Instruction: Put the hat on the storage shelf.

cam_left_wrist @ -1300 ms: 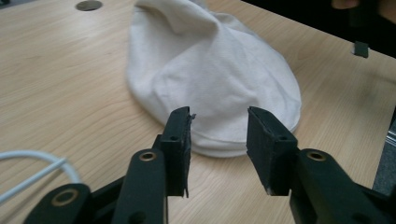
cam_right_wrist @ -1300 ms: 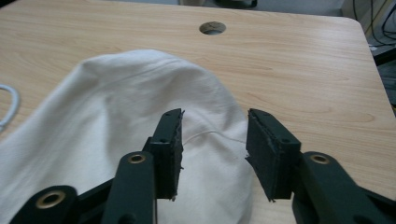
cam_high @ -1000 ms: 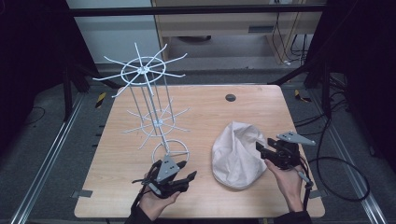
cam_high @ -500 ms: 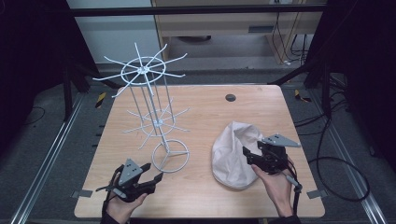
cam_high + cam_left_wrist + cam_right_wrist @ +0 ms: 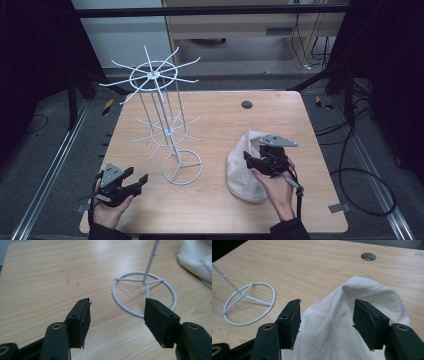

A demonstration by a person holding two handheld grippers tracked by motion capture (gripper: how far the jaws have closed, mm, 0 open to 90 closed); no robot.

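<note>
the right claw [image 5: 254, 161] hovers low over the near half of the cap [image 5: 245, 167], a limp off-white cloth cap lying in a heap on the right side of the worktop [image 5: 220, 112]. its jaws have just been opening and stand spread, with a raised fold of cloth in the gap but neither pad pressing on it. in the right gripper view the cap [image 5: 352, 322] peaks just beyond the jaw tips, so the step in hand looks like a pick-up of that fold. to do it well, i would ease the claw down until both pads straddle the ridge, then pinch a single thick fold rather than a thin edge that could slip out. lift slowly, so the loose cloth hangs free before it travels.

the left claw [image 5: 135, 182] sits at the near left corner of the worktop, also spread with nothing between its jaws, which have just been opening too. it points toward the ring base of the stand [image 5: 183, 167], near but apart. in the left gripper view that base [image 5: 145, 293] lies ahead and to the right.

farther off, the stand's white hooks [image 5: 155, 75] fan out at two levels. a hook facing the cap looks the easiest target, and the left claw could steady the base if the stand tips.
</note>
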